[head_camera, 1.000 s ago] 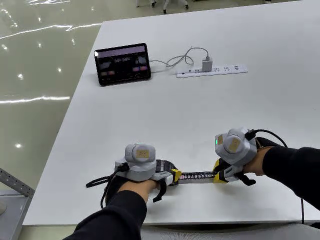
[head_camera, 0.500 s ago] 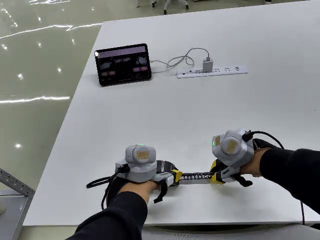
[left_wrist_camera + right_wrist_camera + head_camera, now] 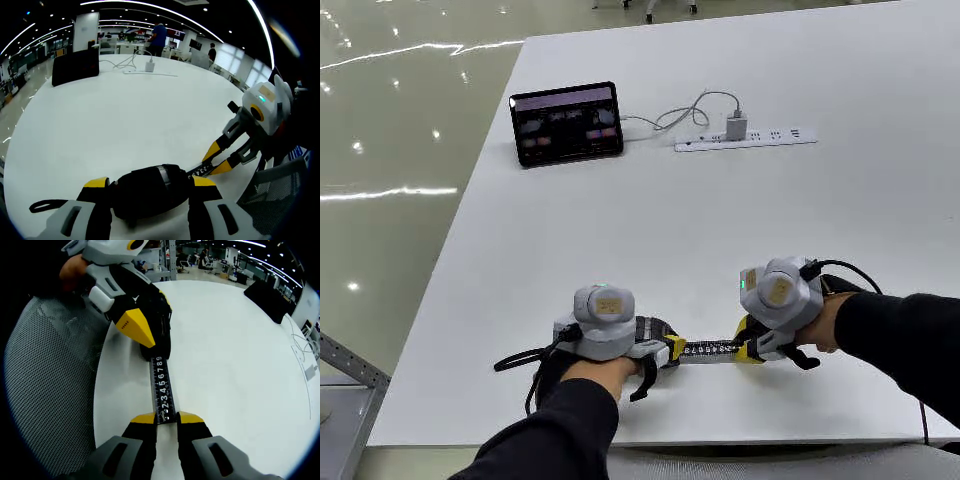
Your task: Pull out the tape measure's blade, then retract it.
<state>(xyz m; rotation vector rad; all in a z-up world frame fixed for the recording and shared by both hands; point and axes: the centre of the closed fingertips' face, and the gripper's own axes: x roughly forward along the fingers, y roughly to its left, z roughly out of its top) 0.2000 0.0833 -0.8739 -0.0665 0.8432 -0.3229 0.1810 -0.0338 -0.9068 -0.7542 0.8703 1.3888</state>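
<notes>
A black tape measure case (image 3: 150, 190) lies on the white table near its front edge, with my left gripper (image 3: 150, 184) shut on it. In the head view the case (image 3: 653, 331) peeks out beside the left gripper (image 3: 660, 350). A short length of numbered blade (image 3: 161, 392) runs from the case (image 3: 159, 325) to my right gripper (image 3: 165, 418), which is shut on the blade's tip. The blade (image 3: 708, 349) lies low over the table between the two grippers, with the right gripper (image 3: 740, 349) at its right end.
A dark tablet (image 3: 566, 124) stands at the back left of the table. A white power strip (image 3: 745, 140) with a charger and cable lies behind the middle. The table's front edge (image 3: 650, 428) runs just below the grippers, and a mesh chair (image 3: 50, 380) sits beyond it.
The right gripper has moved left toward the left gripper, and the exposed blade between them is shorter. The left gripper holds still on the case.
</notes>
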